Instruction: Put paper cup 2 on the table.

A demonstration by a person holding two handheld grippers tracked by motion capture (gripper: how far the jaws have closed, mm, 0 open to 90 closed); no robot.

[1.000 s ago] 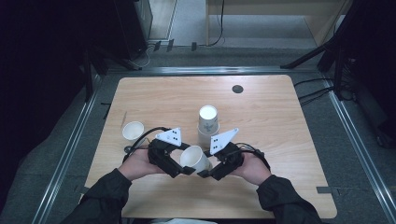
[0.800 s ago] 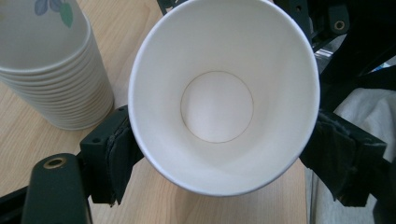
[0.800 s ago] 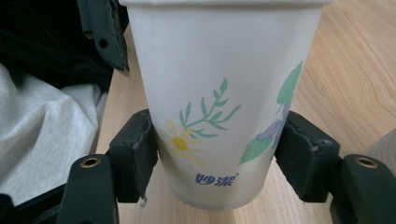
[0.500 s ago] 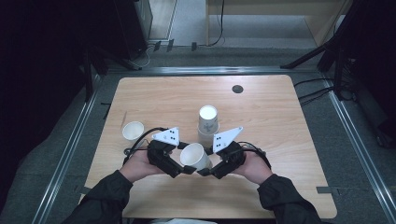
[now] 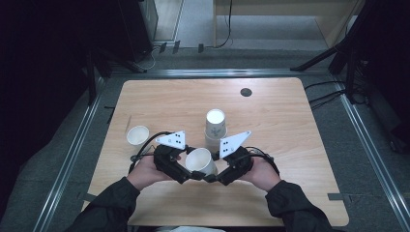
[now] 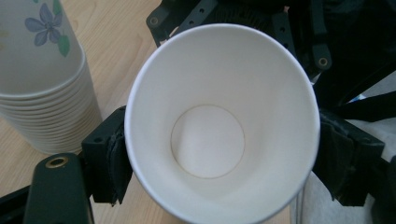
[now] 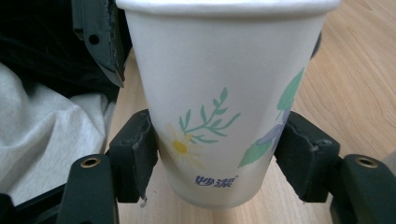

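Cup [image 5: 201, 162] hangs above the surface [image 5: 290, 145], between both hands, just in front of the stack [image 5: 215, 128]. The right hand-held gripper [image 5: 211, 177] is clamped on its lower wall, seen in the right gripper view. The left hand-held gripper [image 5: 194, 175] straddles the rim; its jaws have just been closing on the cup, pads at the wall, though a firm press I cannot confirm. Little else has shifted since a second ago. Likely a handover is under way.

Dark sleeves [image 5: 113, 212] are worn on both forearms; each black gripper [image 5: 170, 162] is topped by a white three-cornered plate [image 5: 172, 139] (dotted with small black marks); brass-ringed screw holes [image 7: 89, 162] are set in the jaws.
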